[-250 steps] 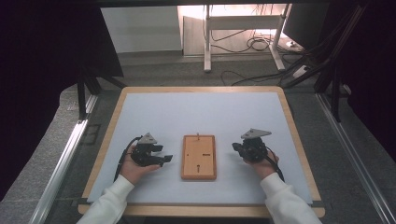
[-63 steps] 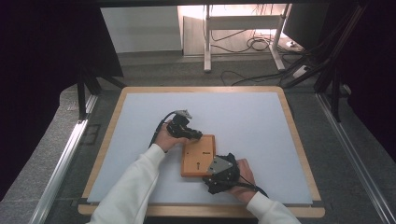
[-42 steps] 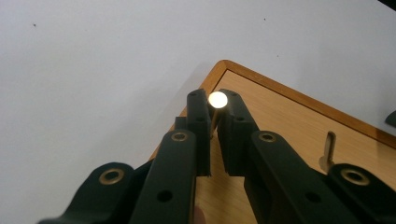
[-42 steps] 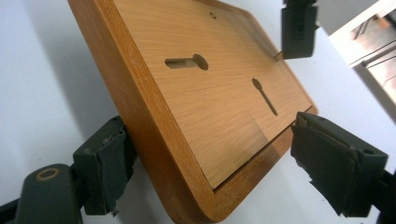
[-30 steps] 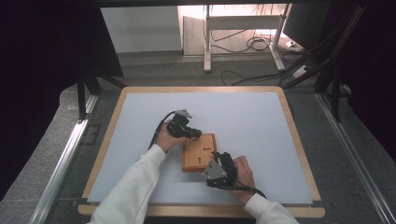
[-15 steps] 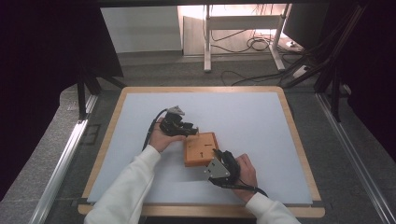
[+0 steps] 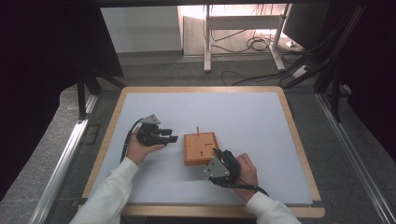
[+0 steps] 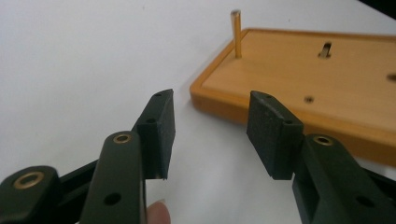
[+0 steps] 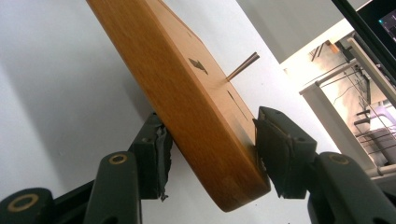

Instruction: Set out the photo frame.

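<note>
A flat wooden board (image 7: pixel 200 145) lies on the white tabletop, with a thin brass peg (image 7: pixel 197 130) standing upright at its far edge. My right gripper (image 7: pixel 215 153) holds the board's near right corner. In the right gripper view its jaws (image 9: pixel 212 140) have just been closing, and the pads press on both faces of the board (image 9: pixel 187 93), below the peg (image 9: pixel 243 65). My left gripper (image 7: pixel 173 138) hovers left of the board. Its jaws (image 8: pixel 210 126) have just been opening and hold nothing; the board (image 8: pixel 299 79) and peg (image 8: pixel 236 35) lie ahead of them.
The white tabletop (image 7: pixel 243 107) has a wooden rim (image 7: pixel 201 88). Metal rails (image 7: pixel 60 163) run along both sides. Behind the table, desk legs and cables (image 7: pixel 252 46) lie on the floor.
My left gripper has let go at the board's far edge, opened and drawn away to the left. The peg stays standing in the board. My right gripper has closed on the board's corner.
</note>
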Available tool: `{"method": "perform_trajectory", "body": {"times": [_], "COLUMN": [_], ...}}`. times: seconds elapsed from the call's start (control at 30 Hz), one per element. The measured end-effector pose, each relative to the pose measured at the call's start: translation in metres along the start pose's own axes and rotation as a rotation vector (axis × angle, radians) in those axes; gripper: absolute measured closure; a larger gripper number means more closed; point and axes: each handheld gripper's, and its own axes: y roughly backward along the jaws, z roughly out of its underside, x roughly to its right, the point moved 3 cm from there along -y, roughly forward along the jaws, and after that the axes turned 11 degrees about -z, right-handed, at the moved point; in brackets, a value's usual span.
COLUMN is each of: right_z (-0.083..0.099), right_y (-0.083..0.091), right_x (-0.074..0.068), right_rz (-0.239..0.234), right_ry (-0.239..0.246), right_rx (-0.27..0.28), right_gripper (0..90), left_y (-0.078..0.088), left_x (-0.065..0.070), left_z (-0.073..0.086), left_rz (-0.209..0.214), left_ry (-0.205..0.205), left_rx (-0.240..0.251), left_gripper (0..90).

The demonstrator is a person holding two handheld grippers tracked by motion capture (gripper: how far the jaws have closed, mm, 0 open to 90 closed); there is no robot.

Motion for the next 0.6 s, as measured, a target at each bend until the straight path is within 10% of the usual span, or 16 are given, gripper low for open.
{"method": "perform_trajectory", "body": {"times": [0.6], "right_z": [-0.015], "right_y": [0.002], "right_x": [0.015], "right_rz": [-0.034], "right_ry": [0.084], "right_rx": [-0.031], "right_gripper": [56.1], "left_y": [-0.003], "left_x": [-0.006], "left_z": [0.023], "left_rz": [0.002], "left_ry": [0.013], "left_rx": [-0.043], "left_gripper": [51.7]}}
